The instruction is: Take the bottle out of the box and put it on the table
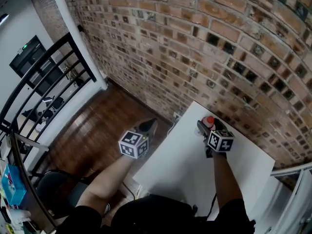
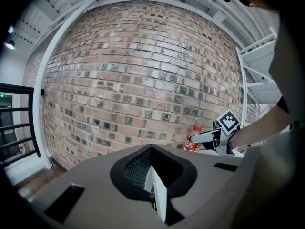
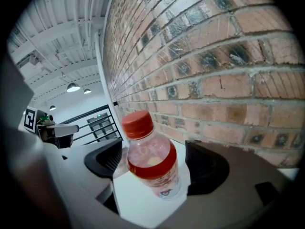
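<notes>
small clear plastic bottle with a red cap and red label stands on the flat white table

in the head view the bottle is a little right of the middle of the frame, at the far corner of the table, near the red-brown brick wall. the right gripper is around it. in the right gripper view its two jaws are wide apart, one on each side of the bottle, and they do not squeeze it. the left gripper is left of the table's edge, over the dark brown wooden floor. in the left gripper view its jaws are pressed together with nothing between them, and the bottle shows small at the middle right.
</notes>
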